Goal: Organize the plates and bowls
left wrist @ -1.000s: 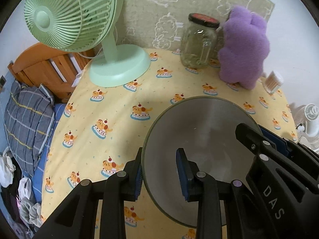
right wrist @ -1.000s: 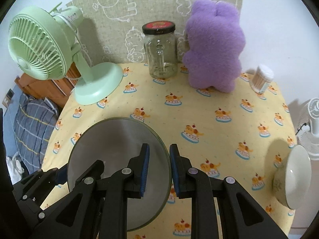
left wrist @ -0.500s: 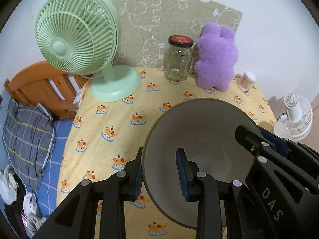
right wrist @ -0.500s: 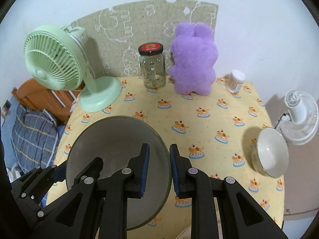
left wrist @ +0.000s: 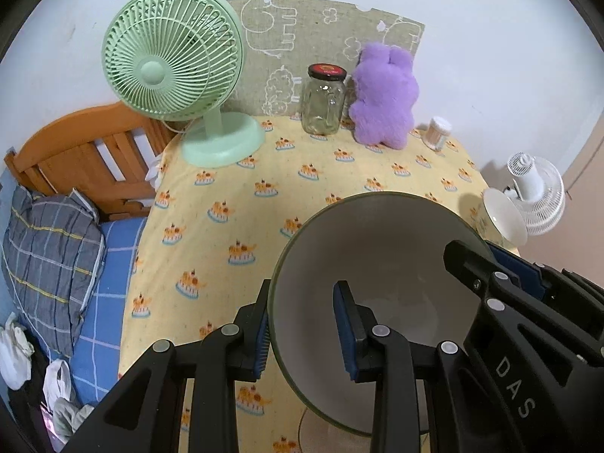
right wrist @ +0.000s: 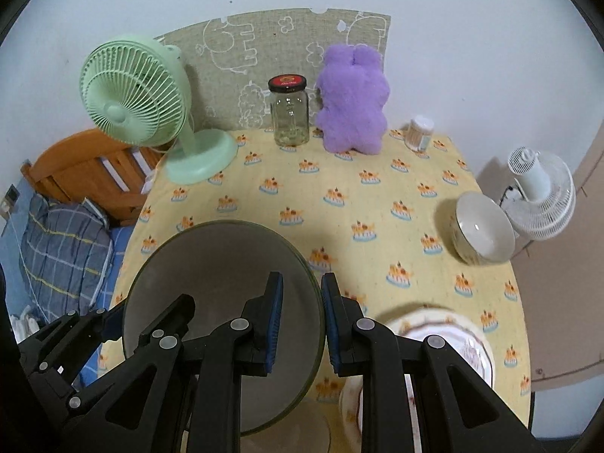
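Grey-white with a dark green rim, the big bowl (left wrist: pixel 377 264) hangs in the air above the near edge of the counter (right wrist: pixel 339 196), lifted clear of the yellow cake-print cloth. Both grippers have it. The left gripper (left wrist: pixel 302 324) pinches the bowl's left rim, one blue pad outside the wall and one inside, fingers narrow and clamped on it. The right gripper (right wrist: pixel 300 324) does the same on the bowl's right rim, its fingers drawn close with the thin wall squeezed between the pads.

Take the bowl as the landmark. Just below and to its right, at the counter's front edge, lies a patterned plate (right wrist: pixel 464 336), partly hidden behind the right gripper's finger. Farther right of the bowl, near the counter's right edge, stands a small white bowl (right wrist: pixel 483 230), tilted on its side with its mouth facing up and toward the camera. Well beyond the bowl, along the wall, stand a mint green fan (right wrist: pixel 143 109), a glass jar (right wrist: pixel 288 113) with a dark lid, a purple plush toy (right wrist: pixel 353 102) and a small container of swabs (right wrist: pixel 419 132). Left of the bowl, off the counter, a bed with a checked pillow (left wrist: pixel 49 256) shows below a wooden headboard. Right of it, past the small bowl, a white fan (right wrist: pixel 540 192) stands off the counter.
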Available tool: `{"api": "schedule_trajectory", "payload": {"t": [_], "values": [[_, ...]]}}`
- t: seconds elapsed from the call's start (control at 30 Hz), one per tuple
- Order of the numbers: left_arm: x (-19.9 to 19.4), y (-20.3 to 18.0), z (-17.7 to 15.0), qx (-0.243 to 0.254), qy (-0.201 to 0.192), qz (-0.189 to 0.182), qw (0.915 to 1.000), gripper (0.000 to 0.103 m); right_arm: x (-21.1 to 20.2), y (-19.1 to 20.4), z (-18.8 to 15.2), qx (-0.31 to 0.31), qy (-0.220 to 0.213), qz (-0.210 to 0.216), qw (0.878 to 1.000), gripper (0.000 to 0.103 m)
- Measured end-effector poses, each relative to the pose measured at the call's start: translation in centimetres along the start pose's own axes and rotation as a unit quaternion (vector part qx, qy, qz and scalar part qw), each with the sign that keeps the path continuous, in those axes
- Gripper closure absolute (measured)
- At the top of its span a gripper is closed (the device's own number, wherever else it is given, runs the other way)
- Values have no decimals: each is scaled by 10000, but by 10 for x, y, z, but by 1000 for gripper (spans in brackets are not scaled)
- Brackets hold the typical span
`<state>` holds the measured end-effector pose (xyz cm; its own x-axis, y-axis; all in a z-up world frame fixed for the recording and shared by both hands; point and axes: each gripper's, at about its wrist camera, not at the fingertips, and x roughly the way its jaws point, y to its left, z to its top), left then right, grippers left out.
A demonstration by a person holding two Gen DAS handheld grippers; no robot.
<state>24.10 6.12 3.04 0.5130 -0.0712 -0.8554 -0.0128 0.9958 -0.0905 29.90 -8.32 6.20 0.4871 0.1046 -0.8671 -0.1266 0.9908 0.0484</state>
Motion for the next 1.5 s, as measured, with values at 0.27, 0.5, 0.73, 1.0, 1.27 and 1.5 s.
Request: {"api": "schedule_trajectory", "payload": {"t": [0.27,0.5,0.73,1.0,1.27,1.5], "values": [[-12,-2,-31,164,70,-172,9997,74,-18,1,-34,115,0,-157,9998,79],[-10,-4,-61,287,265,-317,9987,74,-22,-2,-67,270,157,-269,9991,79],[1,-5,-88,420,546,-385,9969,74,-11,-4,-98,371,559,-375,9970,79],[13,-8,-104,511,832,-539,9938,74,-2,-7,-120,486,834,-512,9940,79],[18,-7,-106,624,817,-454,9937,74,8,-6,-124,536,933,-551,9927,79],[21,3,-107,577,912,-326,9936,74,18,4,-123,466,999,-478,9928,79]]}}
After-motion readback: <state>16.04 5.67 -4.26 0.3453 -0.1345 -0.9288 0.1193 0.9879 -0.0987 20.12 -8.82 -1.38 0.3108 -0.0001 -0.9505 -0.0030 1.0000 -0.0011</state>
